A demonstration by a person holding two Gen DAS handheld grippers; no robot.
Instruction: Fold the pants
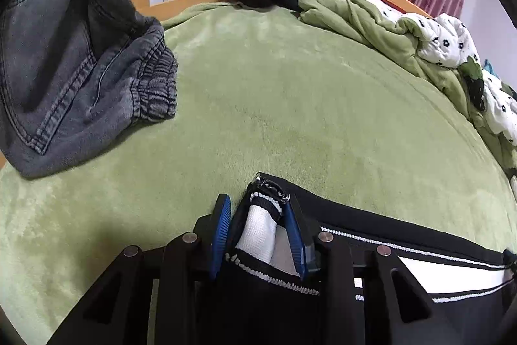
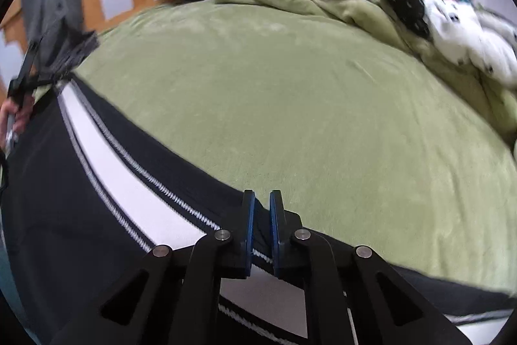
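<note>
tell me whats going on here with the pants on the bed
A person is working two handheld grippers on a pair of black track pants with a white side stripe, stretched along the near edge of a green blanket. The left gripper is clamped on a bunched end of them, near a zipper. The right gripper is pinched on the fabric edge further along. A separate pair of grey jeans lies at the left, untouched.

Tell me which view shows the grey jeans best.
The left wrist view: the grey jeans lie large and sharp at upper left on the green blanket, stitching and elastic cuff visible. The right wrist view shows only a small, blurred grey patch at its left edge.
</note>
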